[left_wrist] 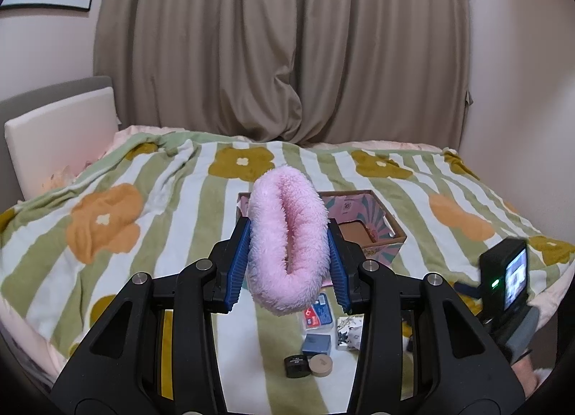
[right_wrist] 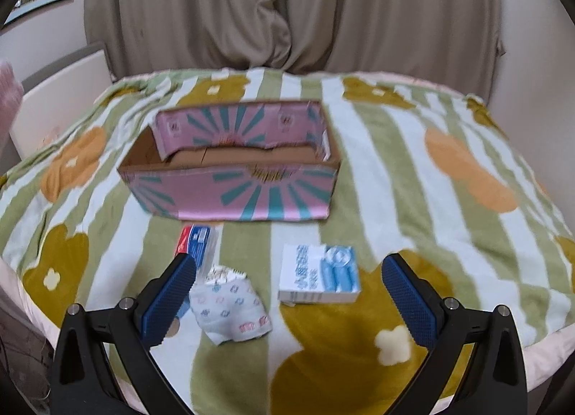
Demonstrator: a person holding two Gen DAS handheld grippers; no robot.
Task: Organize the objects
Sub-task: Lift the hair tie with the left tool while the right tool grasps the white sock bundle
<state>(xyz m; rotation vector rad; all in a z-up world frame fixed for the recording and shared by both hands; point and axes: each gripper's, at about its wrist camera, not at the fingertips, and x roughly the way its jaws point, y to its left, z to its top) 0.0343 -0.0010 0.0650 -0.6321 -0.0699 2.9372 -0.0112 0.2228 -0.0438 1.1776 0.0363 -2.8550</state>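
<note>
Between the blue pads of the left tool [left_wrist: 287, 264], a pink fluffy ring [left_wrist: 285, 239] is being squeezed narrow and carried clear of the bed [left_wrist: 143, 170], likely so it can drop into the open cardboard box [left_wrist: 381, 235] just beyond it. The right tool [right_wrist: 287, 296] is hanging wide and empty, bracketing the folded patterned cloth [right_wrist: 230, 310] and white-and-blue carton [right_wrist: 320, 276], seemingly choosing the next pick.

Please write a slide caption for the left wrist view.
Left gripper holds a fluffy pink ring above the striped blanket.
</note>
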